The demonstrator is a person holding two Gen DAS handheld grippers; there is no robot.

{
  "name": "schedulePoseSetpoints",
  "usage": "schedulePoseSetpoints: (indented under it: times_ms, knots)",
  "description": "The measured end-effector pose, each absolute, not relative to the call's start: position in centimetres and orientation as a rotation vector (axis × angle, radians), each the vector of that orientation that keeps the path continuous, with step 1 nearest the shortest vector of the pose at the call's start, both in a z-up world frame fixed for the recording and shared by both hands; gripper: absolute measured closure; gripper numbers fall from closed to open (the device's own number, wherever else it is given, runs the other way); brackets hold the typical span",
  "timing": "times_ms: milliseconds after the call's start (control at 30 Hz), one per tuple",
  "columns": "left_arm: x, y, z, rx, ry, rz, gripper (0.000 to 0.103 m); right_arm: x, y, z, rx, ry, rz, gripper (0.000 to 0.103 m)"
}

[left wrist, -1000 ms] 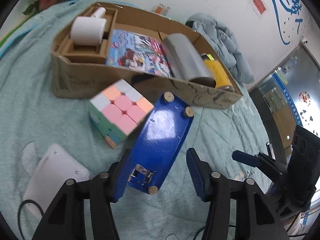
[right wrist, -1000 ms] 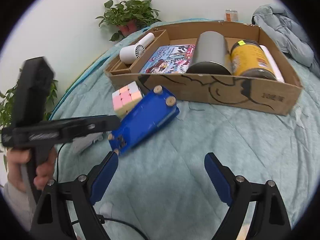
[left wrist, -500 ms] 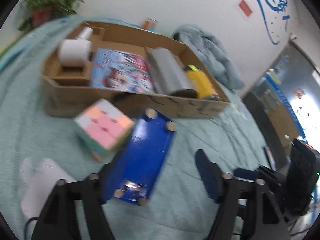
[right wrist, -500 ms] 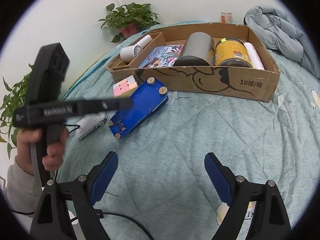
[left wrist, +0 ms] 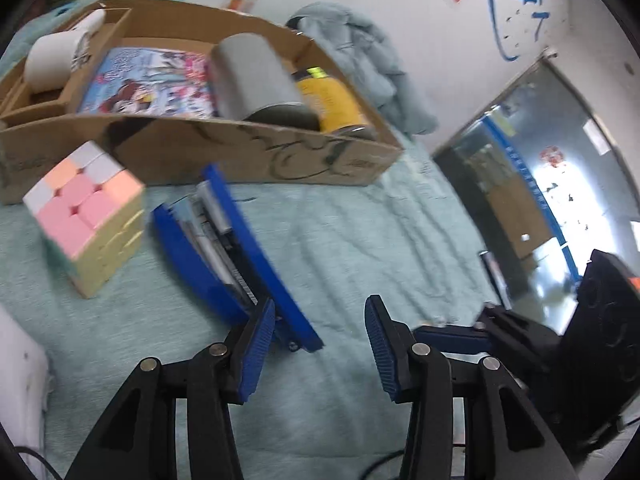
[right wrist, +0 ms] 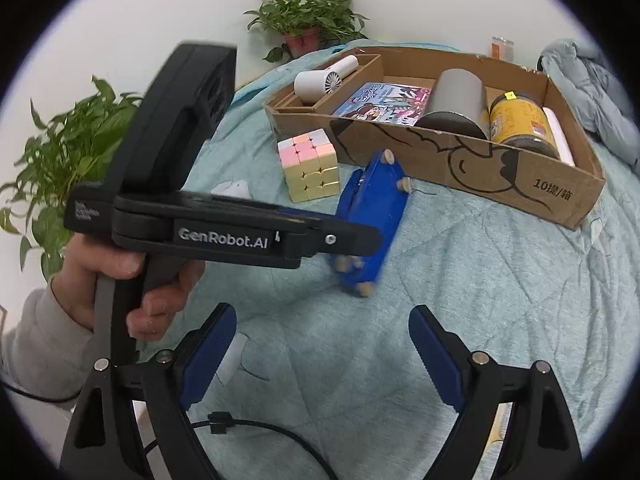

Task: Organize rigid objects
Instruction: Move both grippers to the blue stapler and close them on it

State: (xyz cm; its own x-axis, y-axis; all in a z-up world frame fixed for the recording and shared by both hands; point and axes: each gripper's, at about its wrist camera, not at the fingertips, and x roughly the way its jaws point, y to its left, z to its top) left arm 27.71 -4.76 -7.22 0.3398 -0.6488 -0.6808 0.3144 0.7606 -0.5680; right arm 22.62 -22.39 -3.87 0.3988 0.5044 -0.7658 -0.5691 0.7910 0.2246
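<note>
A blue stapler point(left wrist: 236, 252) stands tipped on its side edge on the teal bedspread, motion-blurred; it also shows in the right wrist view point(right wrist: 370, 220). My left gripper point(left wrist: 320, 344) is open, its left finger touching the stapler's near end, nothing between the fingers. A pastel puzzle cube point(left wrist: 86, 212) sits left of the stapler, also in the right wrist view point(right wrist: 310, 166). My right gripper point(right wrist: 322, 352) is open and empty, hovering nearer than the stapler. The left gripper's body point(right wrist: 224, 232) crosses the right wrist view.
A cardboard tray point(right wrist: 460, 164) behind the stapler holds a small white fan point(right wrist: 326, 78), a comic book point(right wrist: 384, 104), a grey cylinder point(right wrist: 456, 100) and a yellow jar point(right wrist: 520, 124). A white device point(left wrist: 18, 392) lies at left. Potted plants point(right wrist: 308, 24) and a jacket point(left wrist: 360, 64) sit behind.
The stapler has been tipped from lying flat, underside up, onto its side edge. My left gripper swung round to its near end. My right gripper moved slightly closer.
</note>
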Motion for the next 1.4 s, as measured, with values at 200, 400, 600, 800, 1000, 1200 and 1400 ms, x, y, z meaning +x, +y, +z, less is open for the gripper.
schedulePoseSetpoints:
  times_ms: [200,400,600,800,1000,1200,1400]
  knots:
    - [27.3,-1.0,-5.4,-0.441,0.963,-0.497,0.015,24.3,-22.0,-4.2,-0.064,0.901,0.598,0.015]
    - [26.6,2.1,-5.4,-0.498,0.967,-0.411,0.015,27.3,-18.5,-6.9,-0.174,0.871,0.557,0.016]
    - [25.6,3.1,-5.2,-0.496,0.959,-0.418,0.015,29.8,-18.2,-9.6,-0.127,0.954,0.550,0.063]
    - [26.3,1.1,-5.5,-0.508,0.972,-0.465,0.015,30.6,-24.6,-10.8,0.421,1.068,0.677,0.065]
    - [27.5,-1.6,-6.1,-0.476,1.000,-0.505,0.012,29.3,-31.6,-12.1,0.664,1.061,0.592,0.054]
    - [29.1,-4.0,-7.5,-0.492,1.046,-0.563,0.008,25.9,-30.9,-7.5,0.221,0.867,0.451,0.015]
    - [31.0,-5.6,-9.2,-0.548,1.099,-0.621,0.008,25.5,-25.8,-8.4,0.036,0.822,0.428,0.020]
